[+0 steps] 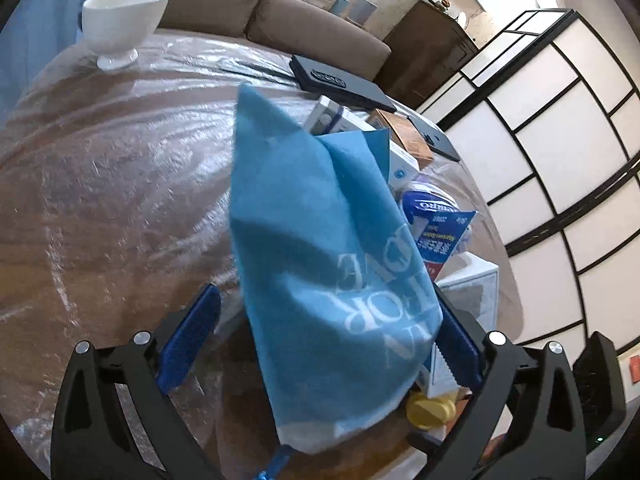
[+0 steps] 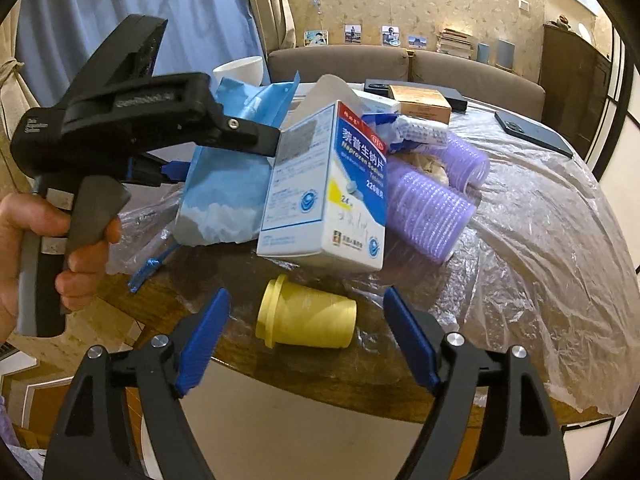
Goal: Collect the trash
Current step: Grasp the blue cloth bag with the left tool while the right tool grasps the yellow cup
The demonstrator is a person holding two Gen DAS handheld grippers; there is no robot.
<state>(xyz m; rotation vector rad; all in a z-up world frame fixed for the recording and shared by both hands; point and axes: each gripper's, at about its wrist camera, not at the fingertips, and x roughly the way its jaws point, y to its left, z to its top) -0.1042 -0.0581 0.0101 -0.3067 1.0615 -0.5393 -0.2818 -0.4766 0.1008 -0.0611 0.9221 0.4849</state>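
A blue paper bag (image 1: 320, 260) with white lettering stands upright between the wide jaws of my left gripper (image 1: 322, 342). Its left pad (image 1: 188, 340) is clear of the bag; the right pad (image 1: 456, 344) sits at the bag's edge without squeezing it. In the right wrist view the same bag (image 2: 224, 184) leans beside a white-and-blue medicine box (image 2: 324, 200). A yellow thread spool (image 2: 308, 320) lies on its side near the table's front edge. My right gripper (image 2: 306, 344) is open, its pads either side of the spool and not touching it.
Purple hair rollers (image 2: 428, 208) lie right of the box, a brown carton (image 2: 420, 104) and a dark phone (image 2: 532, 132) behind. A white bowl (image 1: 124, 20) stands at the far left. Crinkled plastic sheet (image 2: 540, 240) covers the wooden table (image 2: 224, 272). A hand (image 2: 36, 240) holds the left gripper's handle.
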